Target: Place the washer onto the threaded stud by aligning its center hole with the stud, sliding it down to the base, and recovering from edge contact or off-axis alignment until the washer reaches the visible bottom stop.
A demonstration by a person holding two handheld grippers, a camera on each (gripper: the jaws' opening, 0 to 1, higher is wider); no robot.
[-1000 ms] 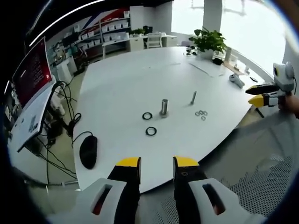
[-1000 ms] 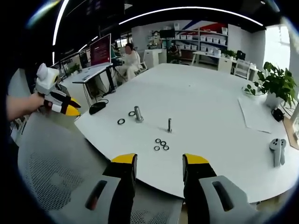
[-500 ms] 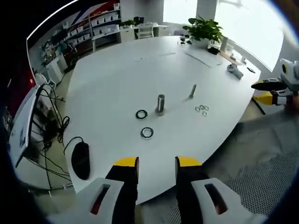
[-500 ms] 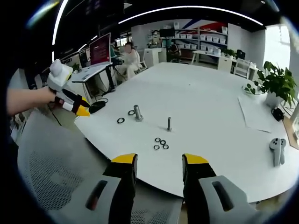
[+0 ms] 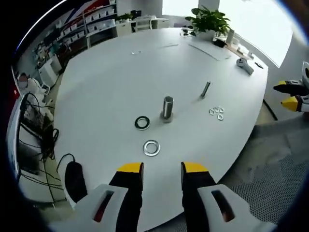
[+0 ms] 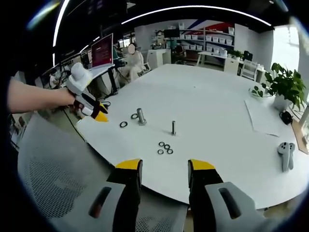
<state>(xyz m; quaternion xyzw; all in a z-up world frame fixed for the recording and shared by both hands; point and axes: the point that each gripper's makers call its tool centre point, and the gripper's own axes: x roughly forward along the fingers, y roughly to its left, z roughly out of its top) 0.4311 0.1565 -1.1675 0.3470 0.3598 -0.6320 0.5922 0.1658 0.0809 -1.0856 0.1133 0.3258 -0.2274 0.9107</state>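
White desk (image 5: 111, 72) carries the threaded stud (image 5: 167, 107); the washer (image 5: 151, 147) lies near it, ungrasped. Left hand-held gripper (image 5: 161, 170) and right hand-held gripper (image 6: 164, 166) both released. Approach stage; next, grasp the washer.

two large washers are lying on the white table (image 5: 111, 72): a dark washer (image 5: 142, 123) and a silver washer (image 5: 151, 148). three small washers (image 5: 217, 112) are sitting in a cluster. two studs are standing upright: one thick stud (image 5: 167, 108) and one thin stud (image 5: 205, 89). one potted plant (image 5: 208, 20), one controller (image 5: 244, 65) and one computer mouse (image 5: 74, 177) are also showing. two grippers are appearing, the left gripper (image 5: 157, 170) and the right gripper (image 6: 163, 167).
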